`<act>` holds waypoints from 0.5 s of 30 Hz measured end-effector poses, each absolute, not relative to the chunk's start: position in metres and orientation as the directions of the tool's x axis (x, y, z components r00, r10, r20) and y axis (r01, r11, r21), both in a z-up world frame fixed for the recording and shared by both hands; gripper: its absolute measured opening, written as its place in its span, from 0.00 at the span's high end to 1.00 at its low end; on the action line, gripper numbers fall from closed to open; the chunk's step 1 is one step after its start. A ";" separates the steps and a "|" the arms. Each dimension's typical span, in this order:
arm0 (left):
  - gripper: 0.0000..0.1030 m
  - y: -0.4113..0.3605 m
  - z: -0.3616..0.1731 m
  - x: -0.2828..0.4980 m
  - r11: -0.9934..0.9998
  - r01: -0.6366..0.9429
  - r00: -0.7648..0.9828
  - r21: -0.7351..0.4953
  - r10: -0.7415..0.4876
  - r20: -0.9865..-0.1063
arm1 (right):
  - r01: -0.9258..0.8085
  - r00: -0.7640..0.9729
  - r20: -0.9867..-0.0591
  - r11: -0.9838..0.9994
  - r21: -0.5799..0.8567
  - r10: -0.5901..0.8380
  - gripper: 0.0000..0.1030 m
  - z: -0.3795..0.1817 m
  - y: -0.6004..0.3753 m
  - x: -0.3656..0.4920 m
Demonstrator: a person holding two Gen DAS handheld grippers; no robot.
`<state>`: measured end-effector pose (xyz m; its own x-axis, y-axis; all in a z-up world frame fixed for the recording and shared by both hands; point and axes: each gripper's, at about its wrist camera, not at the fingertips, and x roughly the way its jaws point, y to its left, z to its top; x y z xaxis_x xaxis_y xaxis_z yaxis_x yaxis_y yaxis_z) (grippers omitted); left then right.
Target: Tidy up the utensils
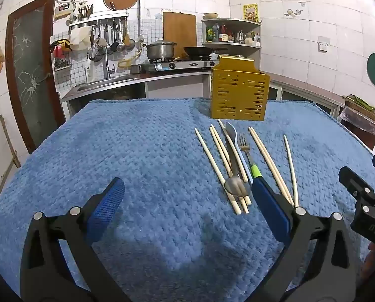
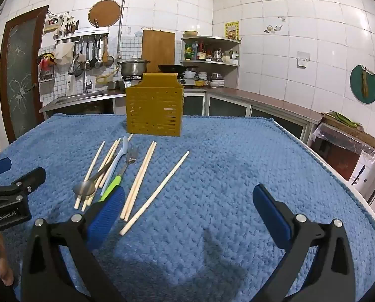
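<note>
Both tools fully spread, nothing gripped: left gripper point(image 1: 187, 201), right gripper point(image 2: 190, 209). Utensils loose on blue towel point(image 2: 237, 151), just before yellow caddy point(image 2: 154, 108). Start with lone chopstick point(image 2: 157, 191); close pads mid-shaft, lift level, drop upright into caddy.

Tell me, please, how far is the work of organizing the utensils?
Nothing looks done: chopsticks, spoon, fork and pale blue utensil all lie on the blue towel. Nothing is in hand: left claw and right claw are open and empty. Everything remains to go into the yellow holder.
</note>
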<state>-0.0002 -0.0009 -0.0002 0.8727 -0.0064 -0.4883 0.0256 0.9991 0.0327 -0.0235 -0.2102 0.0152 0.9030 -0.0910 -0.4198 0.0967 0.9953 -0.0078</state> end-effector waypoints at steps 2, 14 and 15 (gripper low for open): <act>0.05 -0.002 0.000 -0.001 0.999 0.030 0.872 0.036 -0.008 -0.489 | 0.098 0.901 -0.423 0.995 -0.006 -0.091 0.04 0.015 -0.210 -0.023; 0.05 -0.005 0.005 -0.001 0.999 0.030 0.870 0.035 -0.009 -0.492 | 0.102 0.905 -0.414 0.995 -0.011 -0.097 0.04 0.020 -0.216 -0.031; 0.05 -0.005 0.004 -0.001 0.999 0.031 0.871 0.037 -0.009 -0.491 | 0.103 0.906 -0.412 0.995 -0.010 -0.098 0.04 0.021 -0.218 -0.032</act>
<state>-0.0010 -0.0046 0.0040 0.8709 -0.0086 -0.4914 0.0308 0.9988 0.0371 -0.0318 -0.2178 0.0214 0.9058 -0.0983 -0.4122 0.1034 0.9946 -0.0099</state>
